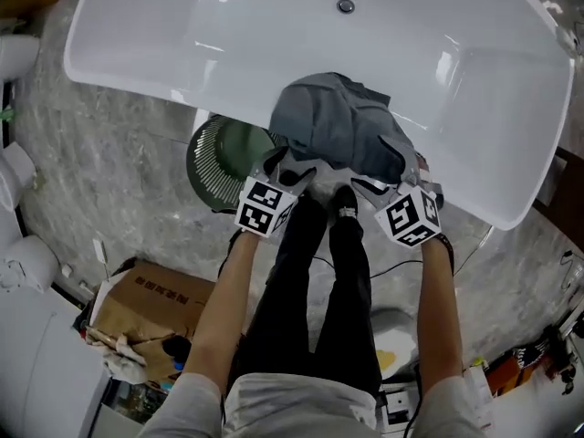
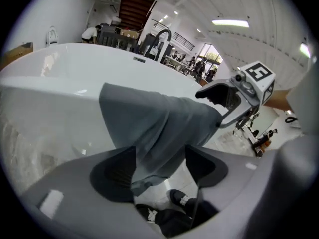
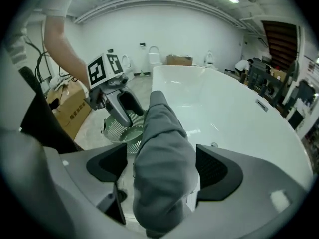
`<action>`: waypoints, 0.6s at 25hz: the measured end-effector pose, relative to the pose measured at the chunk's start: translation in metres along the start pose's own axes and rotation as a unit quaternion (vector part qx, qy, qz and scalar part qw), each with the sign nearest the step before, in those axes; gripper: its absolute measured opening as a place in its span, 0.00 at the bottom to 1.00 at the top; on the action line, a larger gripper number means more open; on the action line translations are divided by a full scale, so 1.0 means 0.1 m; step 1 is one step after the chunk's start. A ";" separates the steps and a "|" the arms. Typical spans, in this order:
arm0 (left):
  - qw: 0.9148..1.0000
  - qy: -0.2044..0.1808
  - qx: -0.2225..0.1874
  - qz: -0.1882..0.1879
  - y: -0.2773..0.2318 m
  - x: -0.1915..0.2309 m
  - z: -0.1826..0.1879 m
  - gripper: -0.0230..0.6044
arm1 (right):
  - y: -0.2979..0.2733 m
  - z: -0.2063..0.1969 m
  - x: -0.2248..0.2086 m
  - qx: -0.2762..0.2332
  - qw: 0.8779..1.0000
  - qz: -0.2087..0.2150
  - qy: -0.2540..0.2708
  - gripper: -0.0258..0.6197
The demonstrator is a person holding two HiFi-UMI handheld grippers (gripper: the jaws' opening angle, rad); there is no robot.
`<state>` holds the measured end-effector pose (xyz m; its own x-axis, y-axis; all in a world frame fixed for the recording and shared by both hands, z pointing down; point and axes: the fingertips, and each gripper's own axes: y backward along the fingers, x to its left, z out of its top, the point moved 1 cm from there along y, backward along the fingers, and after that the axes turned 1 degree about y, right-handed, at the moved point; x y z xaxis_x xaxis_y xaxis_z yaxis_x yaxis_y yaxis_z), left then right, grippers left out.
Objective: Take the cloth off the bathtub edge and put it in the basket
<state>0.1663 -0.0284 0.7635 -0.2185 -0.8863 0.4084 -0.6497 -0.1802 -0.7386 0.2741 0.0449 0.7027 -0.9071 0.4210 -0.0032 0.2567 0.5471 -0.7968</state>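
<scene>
Both jaws stand released, with the cloth [image 1: 342, 126] loose between those of the left gripper [image 2: 159, 169] and right gripper [image 3: 162, 168]. If they close on too thin a fold, it could slide into the tub [image 1: 137, 35] and miss the basket [image 1: 219, 153].

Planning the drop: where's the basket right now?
Head view: the green basket sits on the floor left of centre, partly under the bathtub rim, just left of the draped cloth.

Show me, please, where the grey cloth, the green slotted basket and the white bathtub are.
Grey fabric cloth [image 1: 342, 130], head view: middle of its draped heap.
Green slotted plastic basket [image 1: 217, 162], head view: ribbed wall.
White bathtub [image 1: 119, 57], head view: left rim.
</scene>
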 end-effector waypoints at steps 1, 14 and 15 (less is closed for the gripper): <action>1.000 0.010 0.002 -0.002 -0.08 0.01 -0.03 0.60 | -0.04 -0.04 -0.01 0.013 1.000 0.002 0.015 0.70; 0.999 0.043 -0.006 0.000 -0.63 -0.04 0.04 0.69 | -0.42 -0.35 -0.07 0.089 0.995 -0.009 0.049 0.78; 0.999 0.050 -0.012 0.005 -0.62 -0.04 0.06 0.66 | -0.43 -0.34 -0.07 0.088 0.995 -0.010 0.051 0.77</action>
<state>0.2116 -0.0162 0.8048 -0.2952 -0.8410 0.4535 -0.6638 -0.1609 -0.7304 0.2810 0.0436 0.7574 -0.8708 0.4869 0.0674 0.1687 0.4248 -0.8894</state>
